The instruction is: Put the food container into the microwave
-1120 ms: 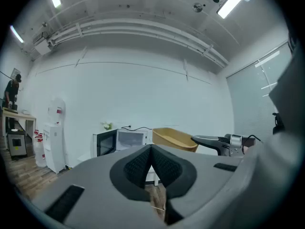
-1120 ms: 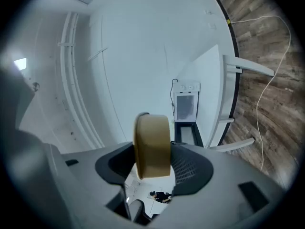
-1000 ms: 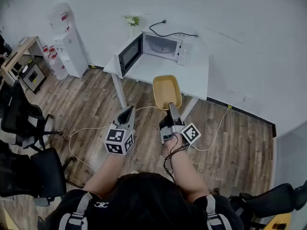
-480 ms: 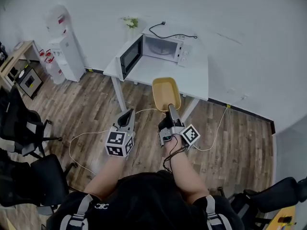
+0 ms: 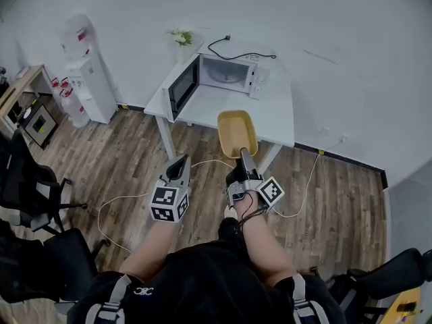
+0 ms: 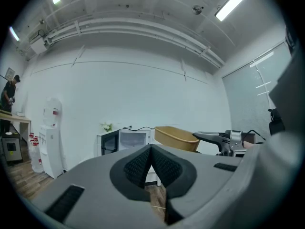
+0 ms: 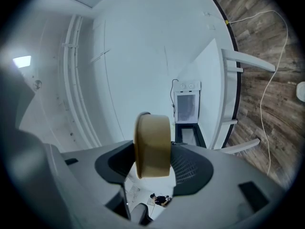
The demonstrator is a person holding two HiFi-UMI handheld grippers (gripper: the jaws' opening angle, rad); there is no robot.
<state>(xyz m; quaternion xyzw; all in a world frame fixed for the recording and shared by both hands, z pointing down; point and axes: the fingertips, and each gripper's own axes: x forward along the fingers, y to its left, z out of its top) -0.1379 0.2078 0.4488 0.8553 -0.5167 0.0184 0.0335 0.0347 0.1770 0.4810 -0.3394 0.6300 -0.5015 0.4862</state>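
Head view, change: over the last second the person has closed in on the white surface (image 5: pixel 273 113). It and the microwave (image 5: pixel 229 74) sit lower in the frame than before, and the office chairs (image 5: pixel 27 181) have slid off to the left.
Left gripper (image 5: pixel 183 160): held low beside the right one. Its jaws are pressed together with nothing between them, and it is idle as before.
Right gripper (image 5: pixel 243 154): clamped on the near rim of the food container (image 5: pixel 236 130), with the same hold as a second ago.
Food container: tan, open-topped and seemingly empty. It is carried out in front in the air, and its far end now overlaps the front edge of the surface in this view. It is well short of the microwave.
Meaning for the task: this is probably the approach leg. The carry looks steady, and the placing has not begun.
Cable (image 5: pixel 121 201): a pale loop lies on the wooden floor near the person's feet, left of the path. It could trip a step forward.
Surface: bare in front of the microwave, so nothing blocks a reach across it.
Door (image 5: pixel 181 86): swung wide to the left, leaving the cavity open and seemingly empty. The free left gripper has nothing to open.
Cord (image 5: pixel 236 46): lies loose on top of the microwave, clear of the opening.
Likely need: bring the container level and end-on to the opening, since a one-rim hold could let it sag.
Far: a water dispenser (image 5: pixel 84 73) stands by the wall at the left, and a small plant (image 5: pixel 181 38) is behind the microwave. Both are well apart from the route.
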